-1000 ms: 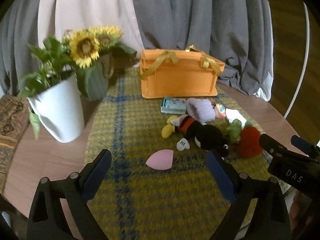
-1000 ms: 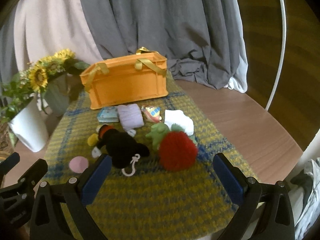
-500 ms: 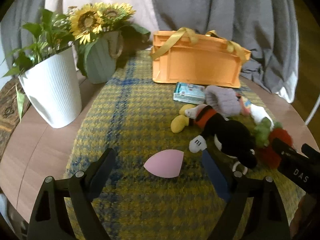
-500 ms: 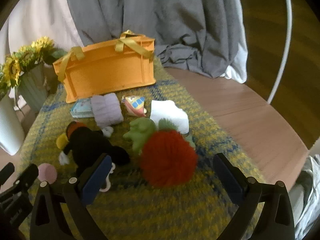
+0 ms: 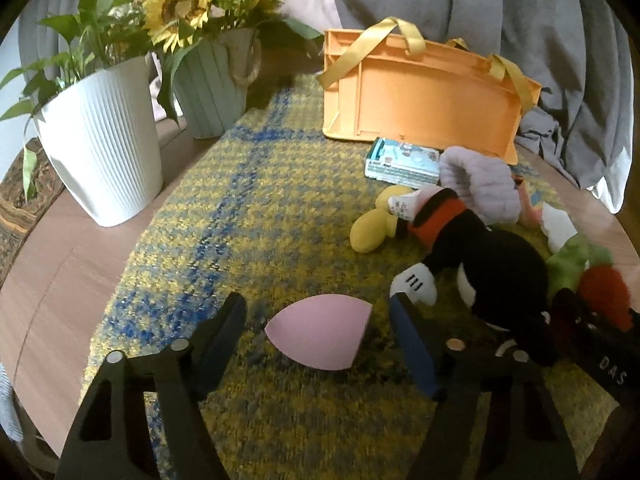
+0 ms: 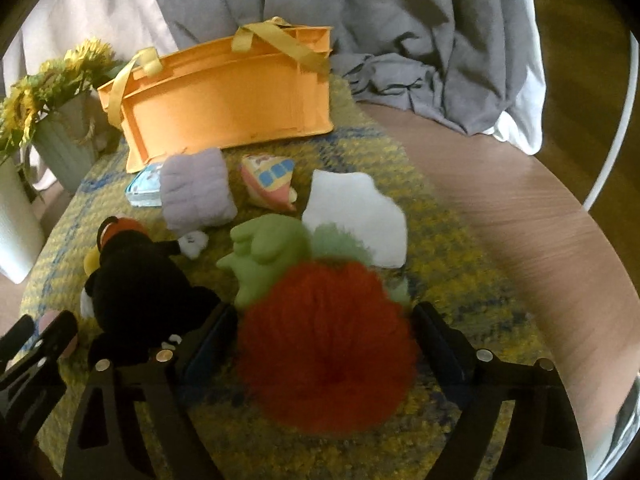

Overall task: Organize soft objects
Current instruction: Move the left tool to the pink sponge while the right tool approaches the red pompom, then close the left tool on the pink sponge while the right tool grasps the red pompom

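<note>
1. Currently the grasp step: both tongs are set over soft items on the yellow-and-blue woven mat (image 5: 248, 216), none yet in the orange storage bag (image 6: 224, 96) at the far end of the bench (image 6: 520, 208).
2. Left tongs (image 5: 316, 320): part-spread and closing, straddling the pink teardrop sponge (image 5: 320, 334); pads not yet touching it.
3. Right tongs (image 6: 324, 344): wide, closing around the red fuzzy ball plush (image 6: 324, 348); the left pad looks about to touch the fur, contact uncertain.
4. Beyond: black mouse plush (image 5: 492, 272), green plush (image 6: 268, 256), lilac pillow (image 6: 196, 192).
5. Next move, judged: finish both pinches gently, lift clear, carry to the bag's open top.
</note>
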{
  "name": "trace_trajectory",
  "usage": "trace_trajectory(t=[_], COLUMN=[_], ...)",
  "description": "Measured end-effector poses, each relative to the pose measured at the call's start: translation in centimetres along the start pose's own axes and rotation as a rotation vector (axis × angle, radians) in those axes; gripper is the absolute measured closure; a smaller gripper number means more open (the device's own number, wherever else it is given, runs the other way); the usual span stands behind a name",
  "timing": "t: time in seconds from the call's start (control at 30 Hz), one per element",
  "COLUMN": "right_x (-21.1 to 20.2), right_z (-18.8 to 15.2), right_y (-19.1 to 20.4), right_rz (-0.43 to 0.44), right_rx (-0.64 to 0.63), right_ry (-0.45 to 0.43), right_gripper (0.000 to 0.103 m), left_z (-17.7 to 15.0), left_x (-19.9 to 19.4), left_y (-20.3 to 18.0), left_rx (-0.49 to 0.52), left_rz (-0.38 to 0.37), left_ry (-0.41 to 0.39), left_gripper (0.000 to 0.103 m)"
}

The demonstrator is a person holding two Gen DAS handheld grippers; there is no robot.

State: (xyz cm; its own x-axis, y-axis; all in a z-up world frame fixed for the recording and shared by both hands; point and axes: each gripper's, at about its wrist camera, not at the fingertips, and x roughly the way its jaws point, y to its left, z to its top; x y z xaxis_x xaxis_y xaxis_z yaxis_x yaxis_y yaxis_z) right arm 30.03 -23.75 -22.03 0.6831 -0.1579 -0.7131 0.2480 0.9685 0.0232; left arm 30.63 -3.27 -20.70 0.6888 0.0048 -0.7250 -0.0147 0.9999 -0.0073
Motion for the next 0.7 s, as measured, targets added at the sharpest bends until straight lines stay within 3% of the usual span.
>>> trace_trajectory(t=[0.07, 0.23, 0.33, 0.5, 0.7], right_x=[0.2, 0.7, 1.0, 0.8, 0.0], right_z=[-0.2, -0.4, -0.6, -0.6, -0.5], right_y=[0.3, 0.1, 0.0, -0.2, -0.7], right_rz=[0.010, 0.011, 0.015, 0.002, 0.010], right_rx=[-0.015, -0.020, -0.017, -0.014, 0.008], right_ry=[0.007, 0.024, 0.033, 0.026, 0.005], right_gripper=[0.018, 0.027, 0.034, 0.057, 0.059], left_z=[-0.1, -0.6, -0.7, -0.7, -0.4], left_x=[0.4, 0.8, 0.7, 0.4, -0.7], left_y=[0.0, -0.1, -0.3, -0.5, -0.9], left_rx=[-0.003, 0.008, 0.027, 0.046, 0.061], left_rz=[-0.004, -0.021, -0.022, -0.042, -0.062], left_ry=[0.014, 0.043, 0.035, 0.031, 0.006], left_gripper=[0.035, 0.050, 0.053, 0.054, 0.054])
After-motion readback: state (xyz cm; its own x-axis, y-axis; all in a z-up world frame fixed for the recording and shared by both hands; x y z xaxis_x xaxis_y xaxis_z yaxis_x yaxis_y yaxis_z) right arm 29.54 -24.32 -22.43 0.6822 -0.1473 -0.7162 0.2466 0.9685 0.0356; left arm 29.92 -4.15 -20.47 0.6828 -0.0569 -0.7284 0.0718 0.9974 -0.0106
